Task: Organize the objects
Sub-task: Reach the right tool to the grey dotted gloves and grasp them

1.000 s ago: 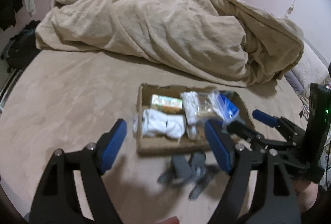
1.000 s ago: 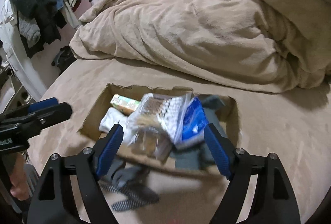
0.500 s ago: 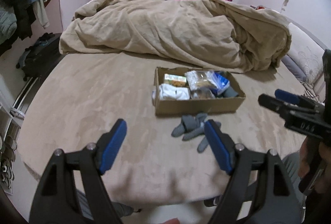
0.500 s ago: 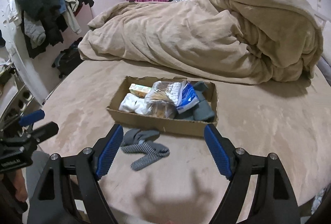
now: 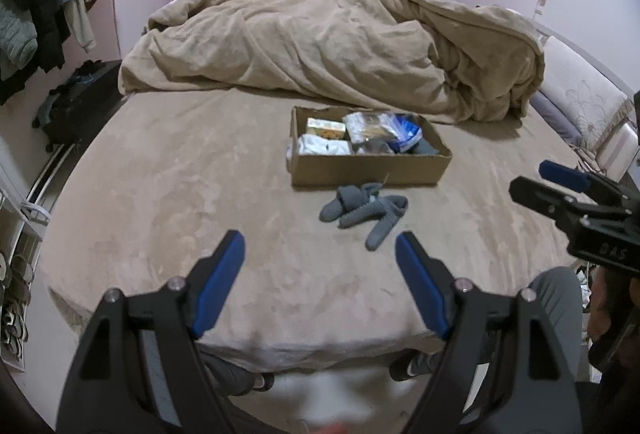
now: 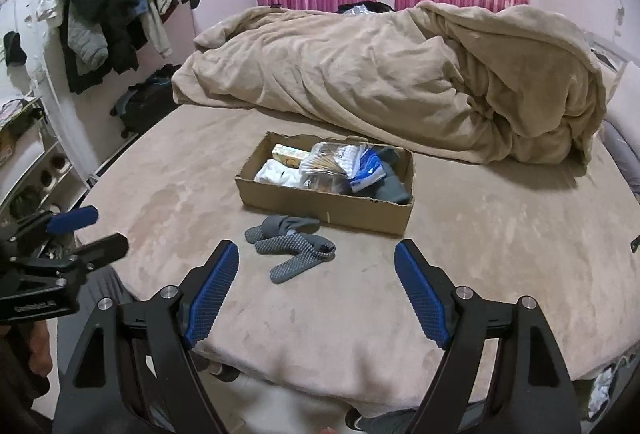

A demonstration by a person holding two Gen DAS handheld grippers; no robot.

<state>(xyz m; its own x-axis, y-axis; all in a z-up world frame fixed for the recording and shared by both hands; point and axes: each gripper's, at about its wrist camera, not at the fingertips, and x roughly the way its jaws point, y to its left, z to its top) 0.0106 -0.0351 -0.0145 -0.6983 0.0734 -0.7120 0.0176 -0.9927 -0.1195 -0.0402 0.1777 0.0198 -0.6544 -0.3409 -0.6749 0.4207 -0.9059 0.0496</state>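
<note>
While both tools, left tool (image 5: 320,266) and right tool (image 6: 316,274), hang wide and empty over the bed's near edge, the grey socks (image 6: 290,244) lie ahead, just before the cardboard box (image 6: 320,199), about equally reachable.

Left tongs (image 5: 320,262) spread, empty, angled downward; right tongs (image 6: 316,270) likewise, alongside, apart.

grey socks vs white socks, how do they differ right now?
The grey socks lie loose on the bed, in front of the cardboard box; the white socks sit bundled inside it. Grey ones are spread out, white ones compact. Neither is held by a gripper.
</note>
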